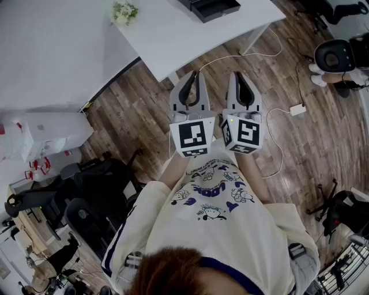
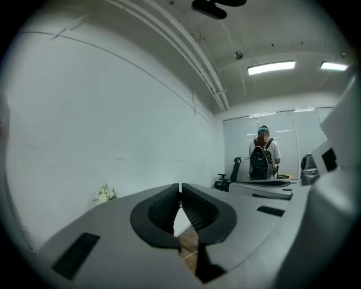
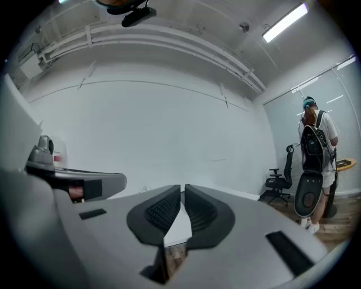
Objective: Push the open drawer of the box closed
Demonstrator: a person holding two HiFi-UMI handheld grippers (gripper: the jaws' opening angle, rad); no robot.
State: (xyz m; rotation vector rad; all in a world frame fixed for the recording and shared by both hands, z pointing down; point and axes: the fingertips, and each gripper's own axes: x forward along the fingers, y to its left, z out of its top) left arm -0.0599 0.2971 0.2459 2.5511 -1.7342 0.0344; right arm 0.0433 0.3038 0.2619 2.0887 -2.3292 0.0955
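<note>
We hold both tools close to the chest, over the wooden floor (image 1: 144, 98) and well short of the table (image 1: 190, 34), so we judge the task has not begun: this is the approach step.

The left hand-held gripper (image 1: 193, 76) has its jaws brought together at the tips with nothing between them, and its own view (image 2: 180, 189) shows the same. The right hand-held gripper (image 1: 243, 75) is likewise closed and empty (image 3: 183, 189).

The dark box (image 1: 189, 3) sits at the far edge of the table, at the top of the head view, with its drawer (image 1: 216, 8) pulled out toward us. A small bunch of flowers (image 1: 124, 11) stands well to its left.

Next, we think 1 of the 2 tools must reach forward across the table, set its closed tips flat against the drawer front, and press straight in.
</note>
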